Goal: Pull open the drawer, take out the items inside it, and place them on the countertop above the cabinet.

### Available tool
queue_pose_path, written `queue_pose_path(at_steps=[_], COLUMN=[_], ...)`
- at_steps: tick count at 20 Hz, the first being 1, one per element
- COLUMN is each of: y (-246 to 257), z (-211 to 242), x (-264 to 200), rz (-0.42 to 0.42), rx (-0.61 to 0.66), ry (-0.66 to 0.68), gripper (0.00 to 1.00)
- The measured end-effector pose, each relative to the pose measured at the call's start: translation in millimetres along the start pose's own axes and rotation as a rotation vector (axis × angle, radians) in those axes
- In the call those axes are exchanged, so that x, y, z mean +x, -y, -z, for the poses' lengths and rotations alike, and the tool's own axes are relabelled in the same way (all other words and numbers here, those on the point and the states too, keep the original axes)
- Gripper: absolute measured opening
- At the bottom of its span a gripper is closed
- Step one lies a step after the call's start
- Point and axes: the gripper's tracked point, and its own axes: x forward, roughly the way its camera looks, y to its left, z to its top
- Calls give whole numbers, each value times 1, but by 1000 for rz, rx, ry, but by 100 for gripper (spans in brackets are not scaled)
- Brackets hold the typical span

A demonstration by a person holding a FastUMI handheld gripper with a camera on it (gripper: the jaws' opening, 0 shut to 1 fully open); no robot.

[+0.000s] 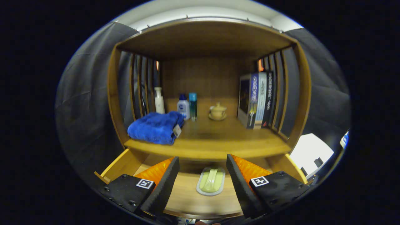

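Dark cloth walls close off the booth on both sides, and right ahead of me stands a wooden cabinet (206, 40) with slatted sides and an open shelf. On its countertop (218, 140) I can see a folded blue towel (155, 127) lying at the left front corner, a tag hanging off its right end. Behind the towel there's a white pump bottle (159, 100) against the left slats, then a white bottle with a blue cap (183, 107) and, just beside it, a slim teal-capped bottle (192, 105). Further right, toward the back, sits a small lidded cup on a saucer (217, 111). A row of books (257, 99) stands upright against the right slats.

Below the countertop's front edge the drawer (120, 167) is pulled out toward me; I'm looking down into it, its light wooden side wall showing on the left. On the drawer floor lies a pale green item in a grey-rimmed oval tray (211, 181); I can't make out exactly what it is. It sits lengthwise, just under the lip of the countertop.

My gripper (203, 181) hangs over the open drawer with its fingers (165, 184) spread wide, nothing pinched. The green item lies between the two fingers but lower down, and neither finger touches it.
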Motion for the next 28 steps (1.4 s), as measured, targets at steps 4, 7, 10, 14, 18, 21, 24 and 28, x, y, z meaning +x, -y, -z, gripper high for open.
queue_pose_path(at_steps=[4, 7, 10, 14, 18, 21, 24, 28], y=[15, 20, 26, 17, 29, 31, 33, 35], z=[39, 61, 71, 89, 106, 110, 109, 108], x=[38, 58, 75, 77, 82, 79, 76, 63], rz=[60, 68, 80, 42, 79, 58, 49, 50], rx=[21, 68, 87, 128, 134, 178, 192, 201], ry=[-185, -308, -362, -440, -475, -488, -480, -464], gripper=[97, 90, 83, 78, 55, 27, 26, 26])
